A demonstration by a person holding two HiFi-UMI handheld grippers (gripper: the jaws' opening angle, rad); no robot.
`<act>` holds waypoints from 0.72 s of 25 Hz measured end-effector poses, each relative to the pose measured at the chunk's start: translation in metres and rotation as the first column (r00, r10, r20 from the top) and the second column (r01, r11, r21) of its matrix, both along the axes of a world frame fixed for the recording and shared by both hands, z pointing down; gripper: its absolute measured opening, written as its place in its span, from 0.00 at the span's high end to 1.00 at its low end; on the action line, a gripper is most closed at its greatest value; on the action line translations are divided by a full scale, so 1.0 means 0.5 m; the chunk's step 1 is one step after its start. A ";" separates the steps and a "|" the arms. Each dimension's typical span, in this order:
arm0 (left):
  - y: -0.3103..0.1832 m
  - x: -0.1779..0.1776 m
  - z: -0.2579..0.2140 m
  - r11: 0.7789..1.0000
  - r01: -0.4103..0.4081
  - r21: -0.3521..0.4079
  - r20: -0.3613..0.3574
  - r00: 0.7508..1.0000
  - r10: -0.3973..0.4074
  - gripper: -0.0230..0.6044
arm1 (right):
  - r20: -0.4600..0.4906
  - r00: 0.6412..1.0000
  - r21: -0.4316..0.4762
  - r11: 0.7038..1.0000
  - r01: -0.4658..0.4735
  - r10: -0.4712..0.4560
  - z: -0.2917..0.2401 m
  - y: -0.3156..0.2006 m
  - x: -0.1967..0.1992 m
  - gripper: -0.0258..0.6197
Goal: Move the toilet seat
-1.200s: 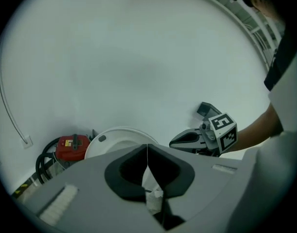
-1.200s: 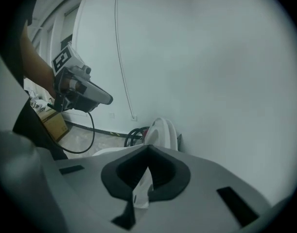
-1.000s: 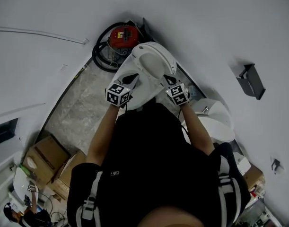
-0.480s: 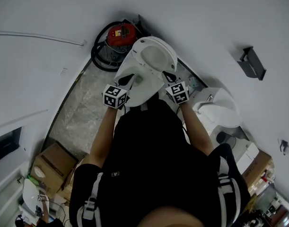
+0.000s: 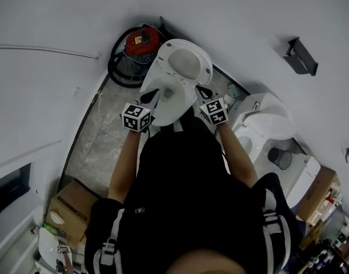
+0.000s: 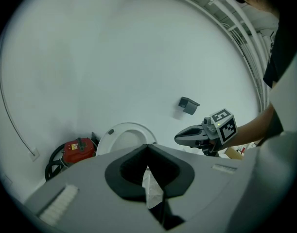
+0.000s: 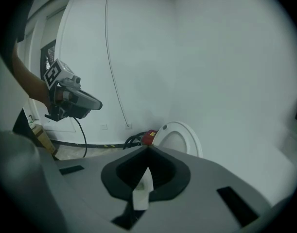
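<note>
With the left gripper (image 5: 158,94) and right gripper (image 5: 201,90) both closed on nothing over the bowl (image 5: 173,108), the upright seat (image 5: 188,61) at upper centre could slip off their tips and slam down.

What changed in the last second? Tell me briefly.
The toilet seat moved a little forward, away from the person and nearer the wall and the red vacuum cleaner, carried by the left hand-held gripper and the right hand-held gripper. Nothing was taken hold of or let go: both stay shut on its edges. The vacuum cleaner stayed put.
</note>
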State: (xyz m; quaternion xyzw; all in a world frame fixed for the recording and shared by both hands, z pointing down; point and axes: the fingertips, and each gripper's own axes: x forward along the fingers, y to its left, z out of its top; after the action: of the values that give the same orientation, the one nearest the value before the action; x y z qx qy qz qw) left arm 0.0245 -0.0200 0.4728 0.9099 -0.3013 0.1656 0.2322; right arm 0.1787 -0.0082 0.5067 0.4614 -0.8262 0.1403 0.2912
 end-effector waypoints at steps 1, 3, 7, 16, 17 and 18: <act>0.004 -0.002 -0.001 1.000 -0.006 0.001 -0.003 1.000 0.006 0.97 | -0.001 1.000 0.001 1.000 -0.009 0.009 0.000 0.006 0.000 0.96; 0.011 -0.007 -0.002 1.000 -0.016 0.000 -0.010 1.000 0.016 0.97 | -0.001 1.000 0.002 1.000 -0.025 0.025 0.001 0.017 -0.002 0.96; 0.023 -0.018 0.002 0.999 -0.032 -0.005 -0.015 0.999 0.032 0.97 | -0.001 0.999 0.006 0.999 -0.054 0.054 0.005 0.034 -0.007 0.96; 0.029 -0.032 0.007 0.998 -0.064 -0.005 -0.011 0.998 0.064 0.97 | -0.007 0.995 0.008 0.995 -0.102 0.102 0.006 0.060 -0.008 0.96; 0.029 -0.031 0.007 0.998 -0.069 -0.004 -0.009 0.998 0.069 0.97 | -0.008 0.994 0.007 0.994 -0.106 0.106 0.007 0.062 -0.007 0.96; 0.029 -0.031 0.007 0.997 -0.073 -0.003 -0.008 0.997 0.073 0.97 | -0.008 0.994 0.006 0.994 -0.111 0.111 0.007 0.064 -0.005 0.96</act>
State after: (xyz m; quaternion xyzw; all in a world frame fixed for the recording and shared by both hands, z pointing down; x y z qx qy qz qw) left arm 0.0093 -0.0054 0.4761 0.9206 -0.2665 0.1708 0.2286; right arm 0.1762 0.0236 0.5104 0.5079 -0.7985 0.1518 0.2852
